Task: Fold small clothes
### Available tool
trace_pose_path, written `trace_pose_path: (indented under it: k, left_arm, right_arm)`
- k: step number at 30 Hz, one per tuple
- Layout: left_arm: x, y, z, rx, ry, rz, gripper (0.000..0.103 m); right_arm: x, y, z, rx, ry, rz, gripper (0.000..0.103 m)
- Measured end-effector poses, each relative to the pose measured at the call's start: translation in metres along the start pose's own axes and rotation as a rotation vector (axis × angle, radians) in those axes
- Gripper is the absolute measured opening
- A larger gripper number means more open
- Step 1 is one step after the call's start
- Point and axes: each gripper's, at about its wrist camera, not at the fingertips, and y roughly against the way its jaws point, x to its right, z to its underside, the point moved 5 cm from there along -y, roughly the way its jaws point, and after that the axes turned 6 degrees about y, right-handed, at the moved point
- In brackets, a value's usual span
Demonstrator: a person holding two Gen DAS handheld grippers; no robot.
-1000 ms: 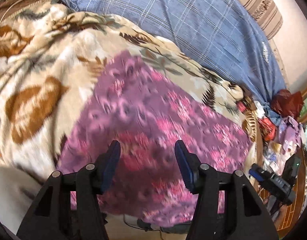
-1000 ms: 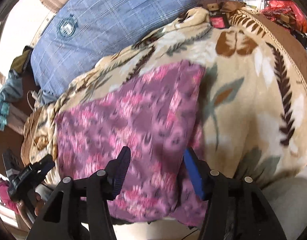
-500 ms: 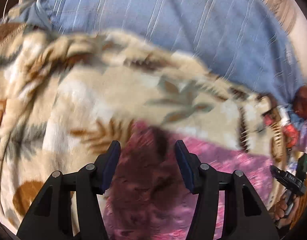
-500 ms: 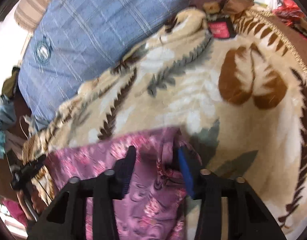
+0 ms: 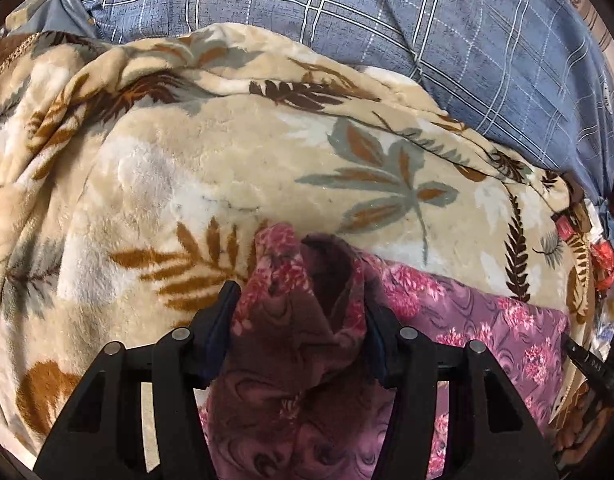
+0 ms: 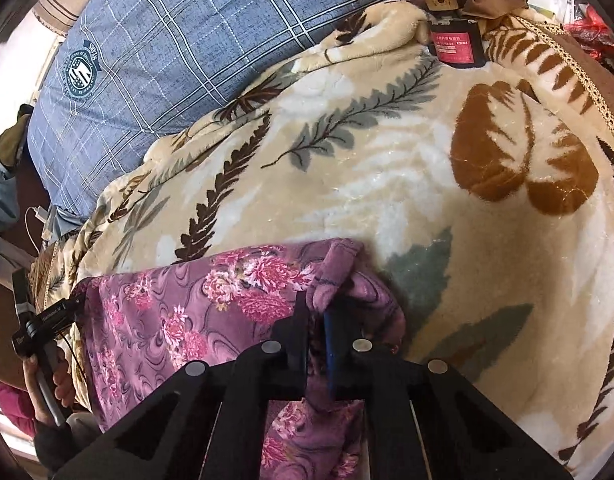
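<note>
A purple cloth with pink flowers (image 5: 467, 320) lies on a beige leaf-print blanket (image 5: 227, 168). In the left wrist view my left gripper (image 5: 299, 312) has its jaws wide apart, and a bunched corner of the cloth sits between them. In the right wrist view my right gripper (image 6: 317, 320) is shut on the other far corner of the cloth (image 6: 211, 304), which is pinched and puckered between the fingers. The cloth's far edge stretches between the two grippers.
A blue plaid pillow (image 5: 387, 20) lies beyond the blanket and also shows in the right wrist view (image 6: 167, 52). A red tag (image 6: 455, 46) sits on the blanket's far corner. Clutter lies at the right edge (image 5: 599, 256). The left gripper's handle and hand (image 6: 39, 344) show at the left.
Both grippers have moved forward over the cloth to its far edge. The right gripper has closed on its corner. Cloth has bunched up between the left jaws.
</note>
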Motion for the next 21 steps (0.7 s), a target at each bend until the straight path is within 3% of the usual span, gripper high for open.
trace_pose_path:
  k: [2,3,4,6,8,10,14,16,17,21]
  left_arm:
    - [0.000,0.001,-0.005,0.002,0.004,0.010,0.033]
    - [-0.001,0.001,-0.005,-0.001,0.019,0.038,0.017]
    - [-0.005,0.001,-0.004,0.002,0.043,0.070,0.013]
    - [-0.018,0.003,-0.002,0.012,0.131,0.160,0.010]
    - [-0.030,0.021,-0.004,0.038,0.230,0.324,0.009]
    - [-0.035,0.034,-0.010,0.084,0.245,0.378,0.009]
    - [-0.048,0.017,-0.010,0.053,0.325,0.335,0.009]
    - [-0.049,0.026,-0.011,0.096,0.311,0.339,0.009]
    - [-0.049,0.026,-0.011,0.118,0.293,0.292,0.009]
    - [-0.054,-0.007,-0.006,0.026,0.291,0.183,0.010]
  right_arm:
    - [0.000,-0.001,-0.001,0.002,0.013,0.008,0.006]
    - [-0.001,0.000,-0.001,0.004,0.014,0.010,0.006]
    - [0.000,-0.001,-0.002,0.005,0.012,0.007,0.006]
    - [0.003,0.002,-0.004,0.017,-0.005,-0.009,0.005]
    - [0.007,0.012,-0.007,0.059,-0.036,-0.056,0.005]
    - [0.010,0.020,-0.010,0.092,-0.065,-0.111,0.005]
    - [0.016,0.005,-0.009,0.049,-0.093,-0.076,0.005]
    - [0.014,0.012,-0.011,0.080,-0.085,-0.076,0.005]
    - [0.013,0.016,-0.012,0.099,-0.072,-0.066,0.005]
    - [0.013,-0.006,-0.007,0.015,-0.046,0.006,0.005]
